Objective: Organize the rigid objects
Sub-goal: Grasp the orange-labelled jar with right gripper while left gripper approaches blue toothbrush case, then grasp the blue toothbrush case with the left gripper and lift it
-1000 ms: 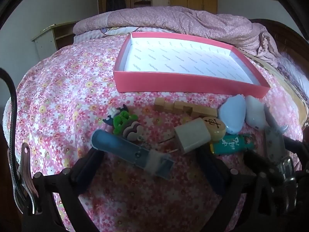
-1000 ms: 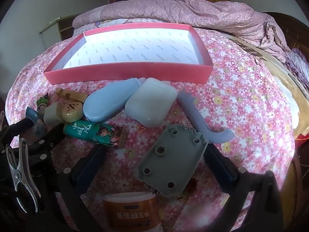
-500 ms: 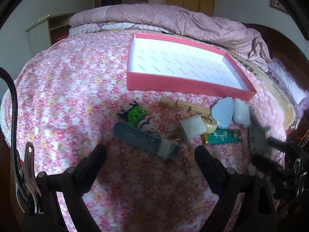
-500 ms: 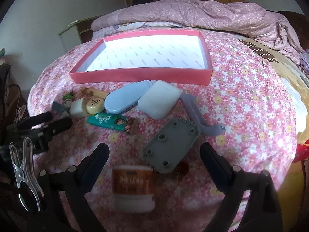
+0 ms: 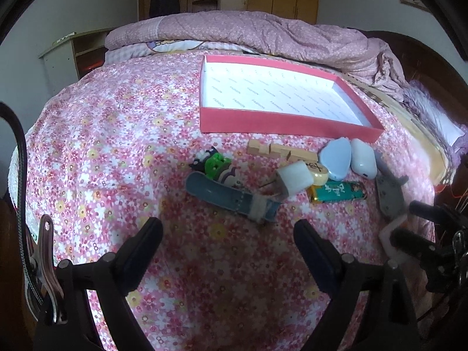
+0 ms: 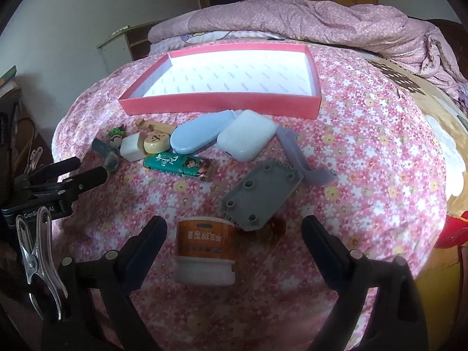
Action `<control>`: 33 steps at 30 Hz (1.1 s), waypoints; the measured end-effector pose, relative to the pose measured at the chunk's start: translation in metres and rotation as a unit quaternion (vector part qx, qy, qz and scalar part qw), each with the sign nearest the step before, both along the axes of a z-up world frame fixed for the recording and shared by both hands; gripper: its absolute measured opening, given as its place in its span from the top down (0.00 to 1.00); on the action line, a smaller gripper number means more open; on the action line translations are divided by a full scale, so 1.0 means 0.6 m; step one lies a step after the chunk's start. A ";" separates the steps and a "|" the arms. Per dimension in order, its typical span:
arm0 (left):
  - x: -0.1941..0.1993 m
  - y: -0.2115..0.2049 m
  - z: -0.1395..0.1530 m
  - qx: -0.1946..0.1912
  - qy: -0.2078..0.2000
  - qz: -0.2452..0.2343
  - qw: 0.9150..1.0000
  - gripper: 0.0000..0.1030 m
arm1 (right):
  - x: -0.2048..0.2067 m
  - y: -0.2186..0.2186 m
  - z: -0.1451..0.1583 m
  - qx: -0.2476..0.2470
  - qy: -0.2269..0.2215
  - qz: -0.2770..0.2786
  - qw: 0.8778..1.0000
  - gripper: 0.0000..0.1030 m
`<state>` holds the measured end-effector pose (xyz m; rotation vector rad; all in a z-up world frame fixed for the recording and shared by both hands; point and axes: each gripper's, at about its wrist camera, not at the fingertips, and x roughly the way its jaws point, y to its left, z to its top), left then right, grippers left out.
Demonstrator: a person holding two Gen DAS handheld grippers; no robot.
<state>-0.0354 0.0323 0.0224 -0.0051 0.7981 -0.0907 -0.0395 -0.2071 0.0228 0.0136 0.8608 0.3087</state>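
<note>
- Pink floral bedspread [image 5: 102, 146] carries everything; the red shallow cardboard box with white printed lining [image 5: 280, 124] sits toward the far side, nothing in it.
- Left gripper [image 5: 228, 242]: black fingers spread wide, holding nothing, above bare bedspread just short of the blue-grey strap-like piece [image 5: 231, 197].
- Leftmost in the row of objects: small cartoon figure charm with green part [image 5: 216, 166], touching the far end of that strap.
- Next: notched light wooden block [image 5: 280, 152], lying close in front of the box's near wall.
- White rounded cube [image 5: 294, 177] beside a cream round chess piece with a black character [image 6: 156, 142]; the two touch.
- Teal printed lighter [image 6: 180, 166] lies flat just on the near side of those two.
- Pale blue oval case [image 6: 200, 134] and white rounded case [image 6: 247, 139] sit side by side, touching, just short of the box wall.
- Lavender curved plastic bracket [image 6: 295, 155] right of the white case; its near end meets the grey rectangular plastic plate with round holes [image 6: 261, 194].
- Right gripper [image 6: 234, 242]: fingers spread wide, gripping nothing; an orange-labelled white jar lying on its side [image 6: 206, 251] is between them, but neither finger touches it.
- Grey plate is just past the jar, tilted diagonally, one corner near the jar's top edge.
- Crumpled mauve quilt [image 6: 307, 20] piled beyond the box.
</note>
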 end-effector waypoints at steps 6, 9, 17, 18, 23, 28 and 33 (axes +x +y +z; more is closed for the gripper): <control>-0.004 0.002 0.001 -0.005 0.000 0.001 1.000 0.08 | -0.004 0.009 -0.006 -0.007 0.014 0.006 1.000 0.15; -0.008 0.004 0.002 -0.008 -0.002 0.001 1.000 0.08 | -0.015 0.009 -0.001 -0.016 0.011 0.006 1.000 0.18; 0.003 0.010 0.004 -0.003 -0.013 -0.009 1.000 0.08 | -0.035 0.032 -0.002 -0.045 0.016 0.046 0.998 0.49; 0.007 0.010 0.004 -0.003 -0.012 -0.015 1.000 0.08 | -0.034 0.036 -0.007 -0.049 0.023 0.050 0.997 0.57; 0.021 0.002 -0.005 0.013 -0.013 -0.047 0.999 0.08 | -0.032 0.038 -0.013 -0.041 0.029 0.055 0.997 0.59; 0.032 -0.008 -0.013 0.034 -0.017 -0.060 0.998 0.08 | -0.026 0.036 -0.022 -0.033 0.041 0.054 0.997 0.59; 0.043 -0.017 -0.018 0.057 -0.026 -0.065 0.996 0.09 | -0.026 0.038 -0.024 -0.031 0.038 0.057 0.997 0.59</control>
